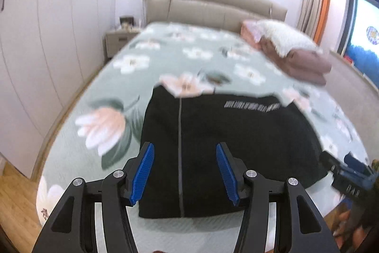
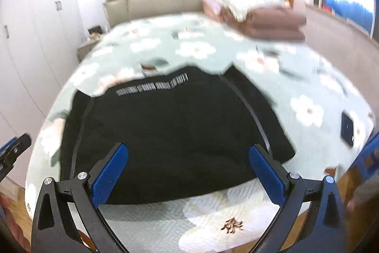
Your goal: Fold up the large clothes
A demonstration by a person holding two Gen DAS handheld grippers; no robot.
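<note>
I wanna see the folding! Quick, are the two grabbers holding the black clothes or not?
Left gripper: open, holding nothing.
Right gripper: open wide, holding nothing; black garment lies on the bed.

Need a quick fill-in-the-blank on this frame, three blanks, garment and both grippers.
1. The black garment with white lettering lies on a ____-patterned bedspread.
2. Both the left gripper and the right gripper have ____ jaws with nothing between them.
3. The gripper pads are ____ in colour.

Missing words: floral; open; blue

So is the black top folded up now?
Folded. The black top lies as a compact block on the bed, no sleeves sticking out.
</note>
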